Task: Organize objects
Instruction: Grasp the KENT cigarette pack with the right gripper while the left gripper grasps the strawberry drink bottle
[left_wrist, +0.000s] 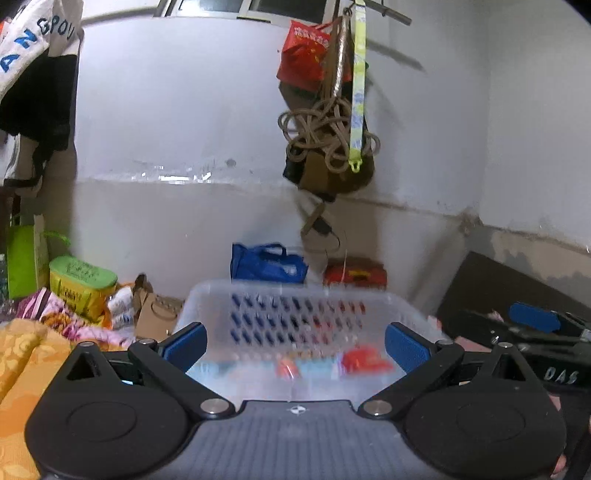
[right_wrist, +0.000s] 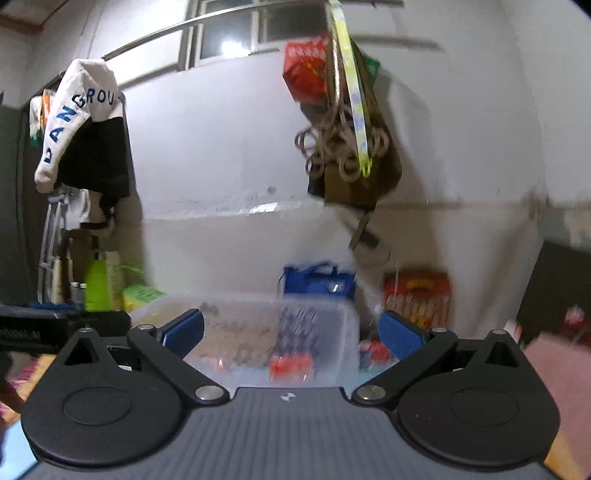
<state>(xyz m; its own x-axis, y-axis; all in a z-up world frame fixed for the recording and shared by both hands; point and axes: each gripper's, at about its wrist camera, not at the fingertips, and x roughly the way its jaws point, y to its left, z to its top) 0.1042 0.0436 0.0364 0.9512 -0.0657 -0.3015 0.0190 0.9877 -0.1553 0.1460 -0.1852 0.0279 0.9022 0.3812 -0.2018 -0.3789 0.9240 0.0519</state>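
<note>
A clear plastic basket (left_wrist: 303, 295) with slotted walls stands just ahead of my left gripper (left_wrist: 295, 345). Small red and blue packets (left_wrist: 364, 360) lie in its bottom, blurred. My left gripper is open and empty, its blue pads on either side of the basket's near rim. In the right wrist view the same basket (right_wrist: 258, 314) sits ahead and slightly left, with a red packet (right_wrist: 291, 363) inside. My right gripper (right_wrist: 291, 338) is open and empty. The right gripper also shows at the right edge of the left wrist view (left_wrist: 535, 321).
A blue bag (left_wrist: 267, 262) and a red box (left_wrist: 354, 273) stand against the white wall behind the basket. A brown bag with coiled rope (left_wrist: 328, 144) hangs above. A green-lidded yellow tin (left_wrist: 81, 284) and orange flowered bedding (left_wrist: 33, 354) lie to the left. Pink cloth (right_wrist: 554, 365) lies right.
</note>
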